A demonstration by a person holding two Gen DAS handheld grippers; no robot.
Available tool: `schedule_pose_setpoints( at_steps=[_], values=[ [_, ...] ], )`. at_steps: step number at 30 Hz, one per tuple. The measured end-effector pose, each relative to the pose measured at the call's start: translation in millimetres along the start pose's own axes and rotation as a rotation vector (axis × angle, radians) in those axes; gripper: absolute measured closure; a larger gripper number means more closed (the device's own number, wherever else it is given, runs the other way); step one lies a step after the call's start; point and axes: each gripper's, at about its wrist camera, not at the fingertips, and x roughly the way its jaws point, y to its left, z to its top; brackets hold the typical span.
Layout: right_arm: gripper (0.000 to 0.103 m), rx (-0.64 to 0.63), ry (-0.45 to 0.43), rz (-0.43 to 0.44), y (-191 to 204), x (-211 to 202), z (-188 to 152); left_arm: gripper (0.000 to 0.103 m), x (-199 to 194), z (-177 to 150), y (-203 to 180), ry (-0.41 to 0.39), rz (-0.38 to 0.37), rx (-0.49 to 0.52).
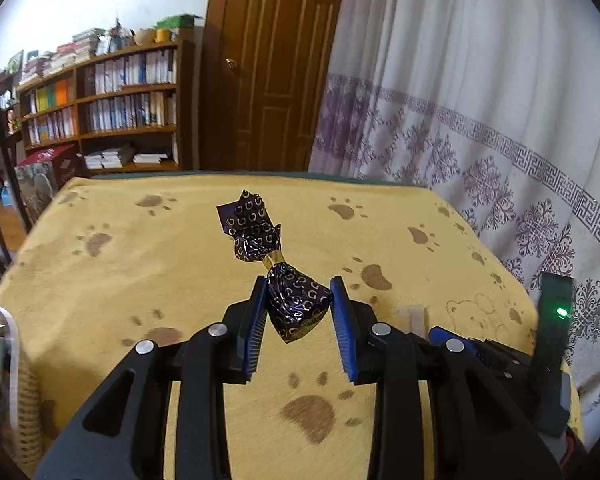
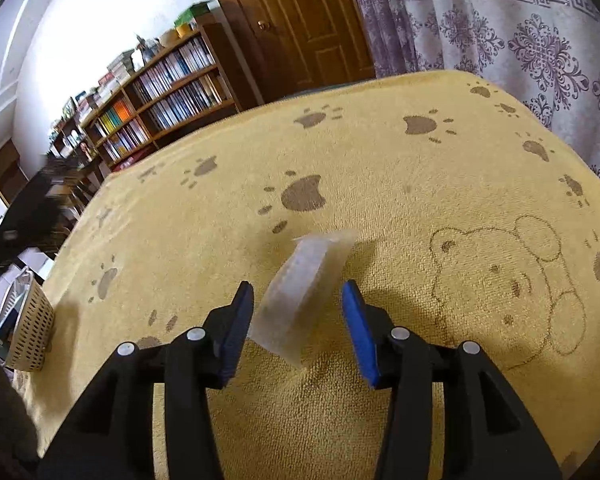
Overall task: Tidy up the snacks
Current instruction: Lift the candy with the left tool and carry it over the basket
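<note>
Candy [image 1: 296,306] in dark foil is sitting pinched between my left gripper [image 1: 299,308] fingers, lifted above the yellow paw-print towel [image 1: 140,280]. Only the right wrist view is showing the clear snack packet [image 2: 300,296] lying on that towel between my right gripper [image 2: 298,312] fingers, which are standing apart from it, and the wicker basket [image 2: 32,328] at the towel's left edge.

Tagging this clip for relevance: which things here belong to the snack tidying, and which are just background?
Part of the job:
dark wrapped candy between the left gripper fingers
clear packet between the right gripper fingers
woven basket

Just background:
yellow towel
bookshelf
door
curtain
</note>
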Motion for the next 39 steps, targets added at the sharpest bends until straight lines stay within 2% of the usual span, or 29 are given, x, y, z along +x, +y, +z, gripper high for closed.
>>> schedule_pose_setpoints(
  at_steps=[9,10,14,17,20,29,35,39],
  values=[
    [0.054,-0.029,0.040,-0.122,22.1,13.5,9.9,0.071,-51.5,-2.2,38.2,-0.062,0.007,-0.026],
    [0.054,-0.036,0.046,-0.155,26.8,16.3,10.9,0.071,-56.8,-3.0,43.2,-0.067,0.008,-0.027],
    [0.066,-0.077,0.044,-0.270,39.5,21.9,9.9,0.071,-73.3,-6.3,60.5,-0.084,0.020,-0.037],
    [0.072,-0.069,0.040,-0.292,42.6,21.0,9.1,0.071,-86.9,-6.7,76.2,-0.101,0.037,-0.052],
    [0.076,-0.027,0.032,-0.271,43.8,15.0,10.6,0.071,-103.3,-8.4,95.1,-0.123,0.063,-0.062],
    [0.076,0.008,-0.029,-0.148,72.4,-10.3,11.3,0.071,-145.1,-18.0,159.3,-0.154,0.157,-0.101],
    [0.076,0.030,-0.026,-0.061,90.7,-18.4,6.4,0.071,-160.5,-26.8,205.0,-0.144,0.226,-0.136],
    [0.076,0.035,-0.020,-0.013,100.8,-22.9,3.6,0.071,-164.3,-30.7,231.4,-0.127,0.236,-0.184]
  ],
)
